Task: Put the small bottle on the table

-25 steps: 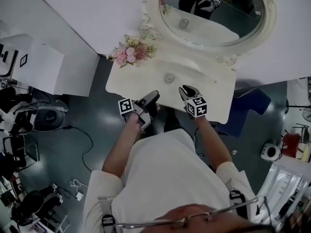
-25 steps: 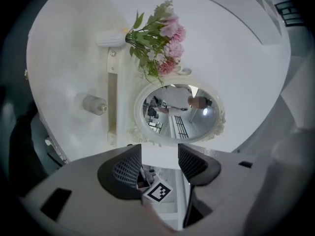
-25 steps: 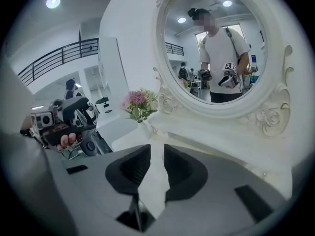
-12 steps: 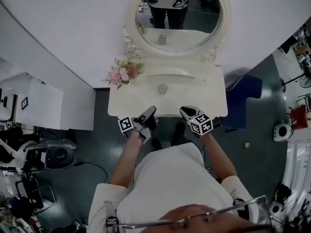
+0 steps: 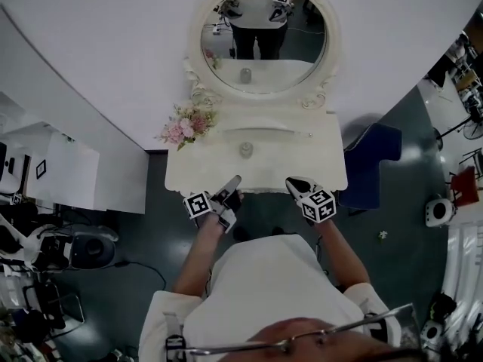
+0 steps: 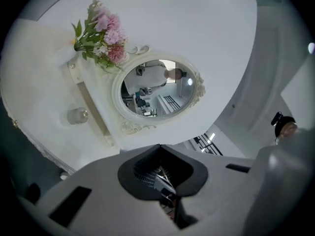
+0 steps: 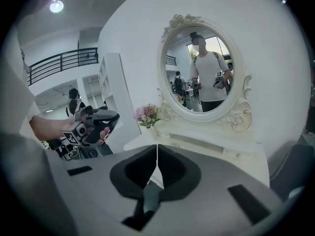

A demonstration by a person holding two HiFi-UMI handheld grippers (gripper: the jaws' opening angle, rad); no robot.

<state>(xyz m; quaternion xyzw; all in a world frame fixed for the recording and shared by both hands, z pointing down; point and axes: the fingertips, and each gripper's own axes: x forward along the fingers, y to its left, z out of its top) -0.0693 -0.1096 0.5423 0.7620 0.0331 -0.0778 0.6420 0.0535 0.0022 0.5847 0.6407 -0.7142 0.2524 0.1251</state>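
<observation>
The bottle (image 5: 246,149) stood upright near the middle of the table (image 5: 302,158), below the mirror (image 5: 260,40), so I judged the job done. My left gripper (image 5: 232,181) and right gripper (image 5: 294,182) had both just been closing. Their jaws met with nothing between them, and both hung at the table's front edge, well apart from the bottle. Flowers (image 5: 183,127) sat at the back left corner and a blue chair (image 5: 373,155) beside the table on my right. Nothing stood in the way, and I saw no step left.
</observation>
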